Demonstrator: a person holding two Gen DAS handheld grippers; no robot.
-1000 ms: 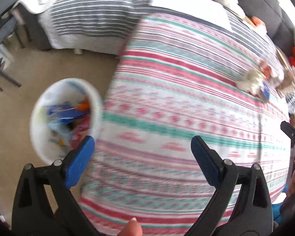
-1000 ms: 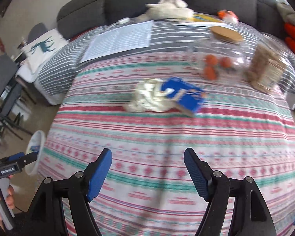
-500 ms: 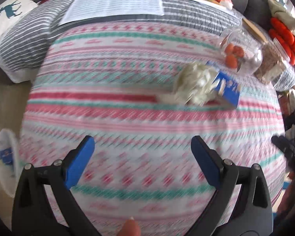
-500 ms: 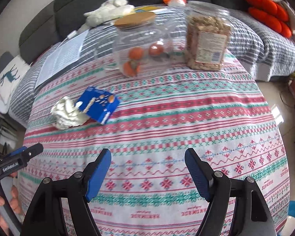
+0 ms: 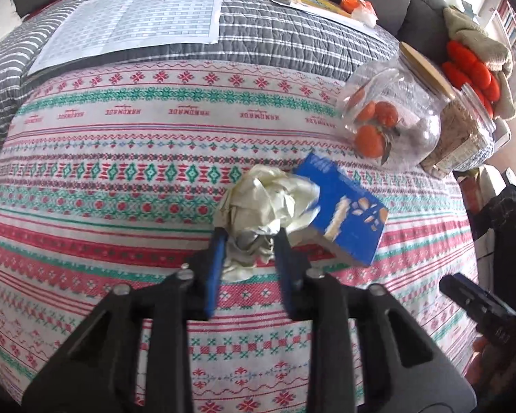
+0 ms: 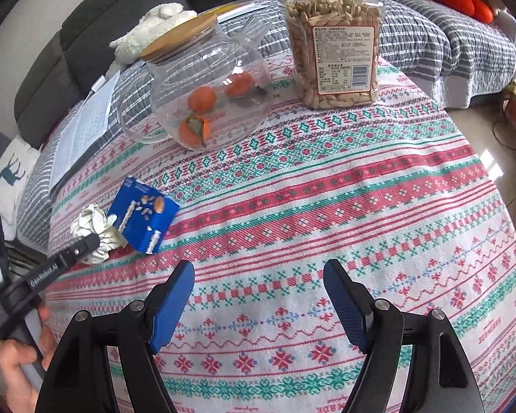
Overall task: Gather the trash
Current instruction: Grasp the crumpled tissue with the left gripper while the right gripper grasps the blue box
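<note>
A crumpled white paper wad (image 5: 268,203) lies on the patterned tablecloth (image 5: 120,186), touching a blue snack box (image 5: 347,213) on its right. My left gripper (image 5: 249,241) is closed on the near edge of the wad, its blue-padded fingers pinching the paper. In the right wrist view the wad (image 6: 93,227) and the box (image 6: 142,213) lie at the left, with the left gripper (image 6: 86,244) on the wad. My right gripper (image 6: 258,292) is open and empty above bare cloth, well right of the box.
A glass jar with a wooden lid holding orange fruit (image 6: 206,93) and a plastic jar of seeds (image 6: 333,44) stand at the back. A printed sheet (image 5: 137,24) lies on the grey striped blanket. A dark sofa (image 6: 96,24) lies behind.
My left gripper swung from the white bin on the floor to the table, reached the paper wad and closed on it. My right gripper moved right, staying open.
</note>
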